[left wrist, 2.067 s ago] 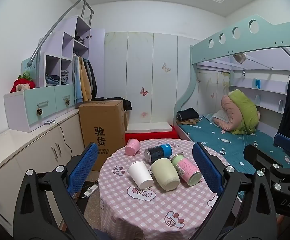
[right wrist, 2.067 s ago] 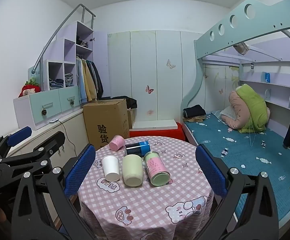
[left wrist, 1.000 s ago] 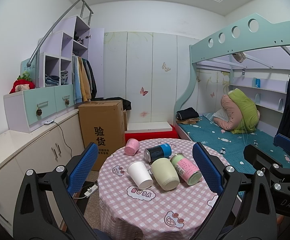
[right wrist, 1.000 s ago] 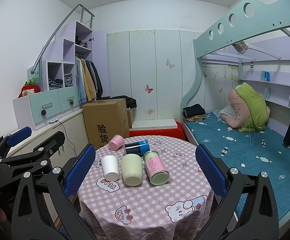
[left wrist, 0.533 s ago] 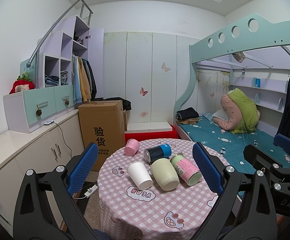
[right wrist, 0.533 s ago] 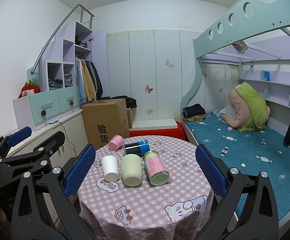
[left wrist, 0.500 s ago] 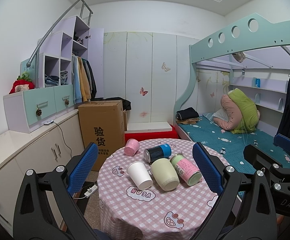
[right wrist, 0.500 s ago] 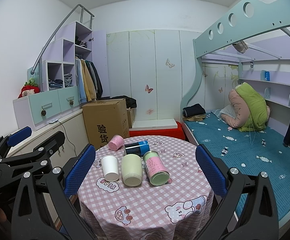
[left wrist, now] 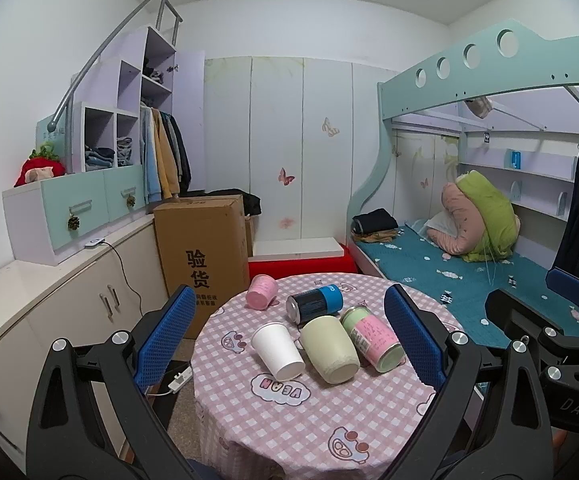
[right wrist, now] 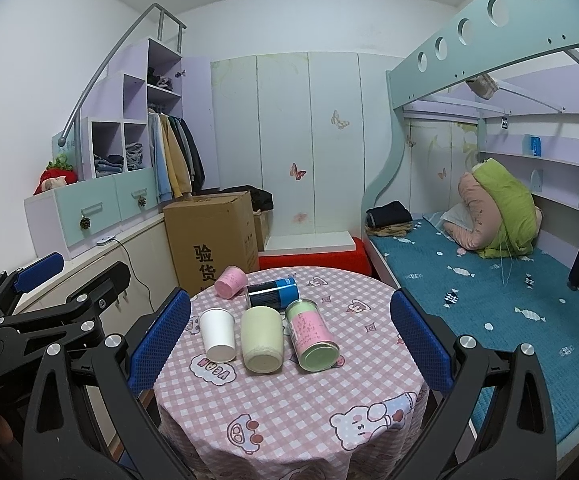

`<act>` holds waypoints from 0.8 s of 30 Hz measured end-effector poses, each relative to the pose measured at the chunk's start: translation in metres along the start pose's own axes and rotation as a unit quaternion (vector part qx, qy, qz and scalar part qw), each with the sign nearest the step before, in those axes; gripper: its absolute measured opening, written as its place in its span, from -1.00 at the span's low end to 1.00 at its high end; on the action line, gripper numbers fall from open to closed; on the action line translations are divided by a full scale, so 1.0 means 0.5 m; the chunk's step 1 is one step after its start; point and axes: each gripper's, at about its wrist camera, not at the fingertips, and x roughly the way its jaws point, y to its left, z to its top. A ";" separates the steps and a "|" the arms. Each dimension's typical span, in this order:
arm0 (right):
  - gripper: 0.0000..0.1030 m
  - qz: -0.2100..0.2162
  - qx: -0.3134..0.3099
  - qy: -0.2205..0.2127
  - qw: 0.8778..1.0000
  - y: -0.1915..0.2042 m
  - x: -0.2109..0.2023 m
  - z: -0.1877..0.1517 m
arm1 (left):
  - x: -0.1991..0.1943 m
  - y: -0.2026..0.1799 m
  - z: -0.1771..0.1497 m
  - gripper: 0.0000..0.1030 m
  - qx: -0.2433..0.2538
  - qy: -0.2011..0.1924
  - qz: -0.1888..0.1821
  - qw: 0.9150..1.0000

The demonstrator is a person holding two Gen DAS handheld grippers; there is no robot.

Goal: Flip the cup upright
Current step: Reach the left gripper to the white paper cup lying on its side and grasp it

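Several cups lie on their sides on a round table with a pink checked cloth [left wrist: 289, 420]: a white paper cup [left wrist: 276, 349] [right wrist: 218, 334], a pale green cup [left wrist: 329, 349] [right wrist: 261, 338], a pink-and-green can [left wrist: 371, 338] [right wrist: 311, 334], a dark blue can [left wrist: 315, 302] [right wrist: 273, 293] and a small pink cup [left wrist: 262, 291] [right wrist: 230, 282]. My left gripper [left wrist: 287, 344] is open and empty, held short of the table. My right gripper [right wrist: 289, 342] is open and empty, also back from the cups.
A tall cardboard box [left wrist: 203, 256] stands behind the table on the left beside a white cabinet [left wrist: 69, 300]. A bunk bed with a teal mattress [right wrist: 489, 280] runs along the right. A red platform [left wrist: 301, 266] lies behind the table.
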 end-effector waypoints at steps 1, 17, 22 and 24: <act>0.87 0.000 0.001 0.002 1.000 -0.004 0.006 0.003 | 0.006 0.002 -0.001 0.86 0.000 0.001 -0.001 1.000; 0.87 0.002 0.008 0.071 0.997 -0.014 0.135 0.001 | 0.159 0.023 -0.025 0.86 0.001 0.085 -0.007 0.996; 0.87 0.013 0.010 0.117 0.993 -0.008 0.206 -0.020 | 0.230 0.058 -0.052 0.86 -0.026 0.139 -0.020 0.990; 0.87 0.018 0.008 0.133 0.991 -0.003 0.238 -0.027 | 0.256 0.068 -0.063 0.86 -0.032 0.157 -0.021 0.987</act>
